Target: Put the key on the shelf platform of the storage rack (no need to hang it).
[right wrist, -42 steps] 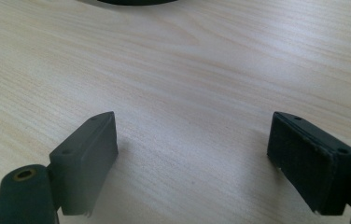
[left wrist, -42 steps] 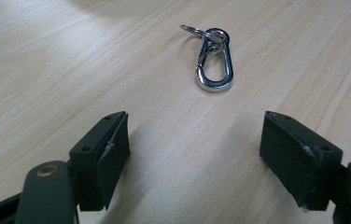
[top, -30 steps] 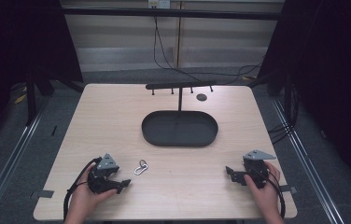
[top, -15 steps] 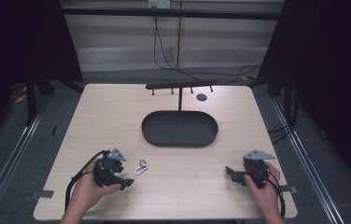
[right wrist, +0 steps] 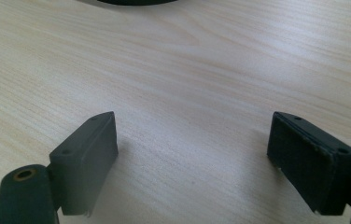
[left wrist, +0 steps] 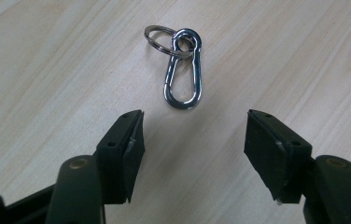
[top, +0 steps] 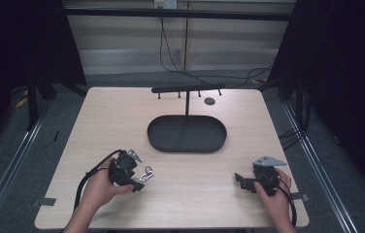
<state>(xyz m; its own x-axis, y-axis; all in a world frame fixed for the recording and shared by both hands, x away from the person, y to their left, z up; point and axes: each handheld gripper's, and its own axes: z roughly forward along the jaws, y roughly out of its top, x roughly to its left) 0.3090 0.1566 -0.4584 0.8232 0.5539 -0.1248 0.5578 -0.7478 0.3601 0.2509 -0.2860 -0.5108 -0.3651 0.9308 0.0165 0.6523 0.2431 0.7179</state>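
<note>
While closing, left gripper near carabiner.

High cam overhead, faces fwd-down; tool cams close, low; share table.

The carabiner is a small, polished silver snap hook of elongated oval form. It lies flat on the surface, gate closed. A round split key ring of the same bright metal is threaded through its narrower end and also lies flat, overlapping that end. Relative to the oval black tray, the carabiner lies on the near side, toward the left, well apart from the tray rim.
</note>
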